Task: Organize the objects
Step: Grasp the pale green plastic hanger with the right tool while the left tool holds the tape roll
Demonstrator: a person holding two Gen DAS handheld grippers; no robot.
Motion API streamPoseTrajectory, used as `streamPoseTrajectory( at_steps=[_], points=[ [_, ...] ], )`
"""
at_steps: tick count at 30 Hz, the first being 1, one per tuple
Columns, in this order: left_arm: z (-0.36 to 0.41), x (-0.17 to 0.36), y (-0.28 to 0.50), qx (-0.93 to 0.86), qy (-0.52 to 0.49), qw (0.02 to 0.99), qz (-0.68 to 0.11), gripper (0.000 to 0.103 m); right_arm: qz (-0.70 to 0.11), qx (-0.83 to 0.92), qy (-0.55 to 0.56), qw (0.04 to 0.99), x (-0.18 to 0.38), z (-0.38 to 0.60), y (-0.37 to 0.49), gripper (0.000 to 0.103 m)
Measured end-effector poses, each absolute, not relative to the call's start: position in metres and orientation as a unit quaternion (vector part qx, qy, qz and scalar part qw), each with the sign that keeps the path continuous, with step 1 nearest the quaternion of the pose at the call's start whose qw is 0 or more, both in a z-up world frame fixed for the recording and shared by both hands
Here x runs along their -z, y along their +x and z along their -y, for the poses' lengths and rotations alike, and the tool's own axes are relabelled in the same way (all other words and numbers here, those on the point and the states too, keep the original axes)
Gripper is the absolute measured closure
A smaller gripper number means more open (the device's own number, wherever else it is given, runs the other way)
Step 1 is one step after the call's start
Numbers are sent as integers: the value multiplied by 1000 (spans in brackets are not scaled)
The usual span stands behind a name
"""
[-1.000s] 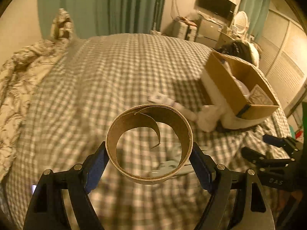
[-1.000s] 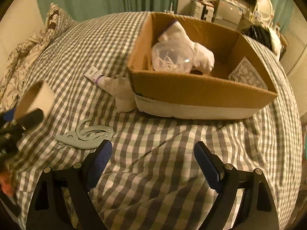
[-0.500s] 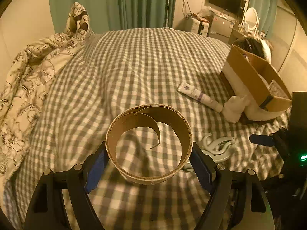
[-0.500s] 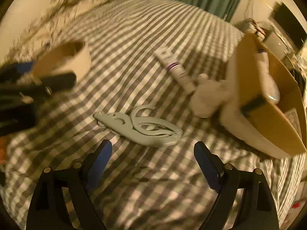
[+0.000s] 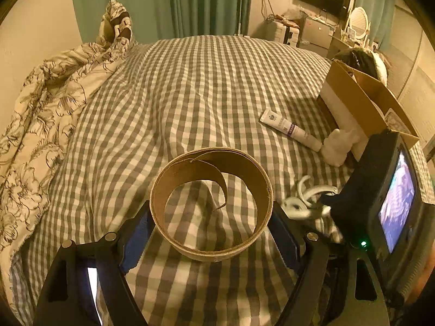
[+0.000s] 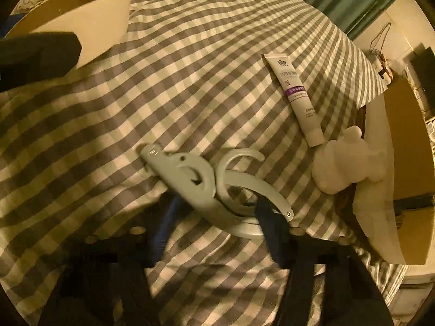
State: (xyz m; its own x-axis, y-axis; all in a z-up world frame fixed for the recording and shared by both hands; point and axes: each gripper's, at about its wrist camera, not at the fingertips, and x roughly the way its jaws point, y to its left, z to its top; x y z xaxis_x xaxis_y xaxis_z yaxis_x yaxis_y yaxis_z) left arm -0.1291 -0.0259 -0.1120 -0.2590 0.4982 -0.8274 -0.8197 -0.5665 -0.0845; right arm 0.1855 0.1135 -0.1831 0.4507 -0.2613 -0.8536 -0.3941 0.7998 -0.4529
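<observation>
Left wrist view: the left gripper (image 5: 210, 226) clamps a cardboard ring (image 5: 211, 203) above the checked bedspread (image 5: 190, 95); a tube (image 5: 289, 130) lies near the cardboard box (image 5: 364, 108).

Right wrist view: the right gripper (image 6: 217, 225) has just been closing, its blurred jaws astride the near end of a pale folding hanger (image 6: 212, 187) lying on the bedspread; whether the pads press it cannot be told.
</observation>
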Motion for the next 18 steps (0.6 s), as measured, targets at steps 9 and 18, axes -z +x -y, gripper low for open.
streamPoseTrajectory(
  at_steps=[9,18],
  points=[
    [36,93,-114,-769,-413,447,-196,20,-474,-40,-227,850,136,-101,173,97],
    [29,53,-87,-773,-376,471,-196,20,-399,-50,-113,909,49,-72,136,103]
  ],
)
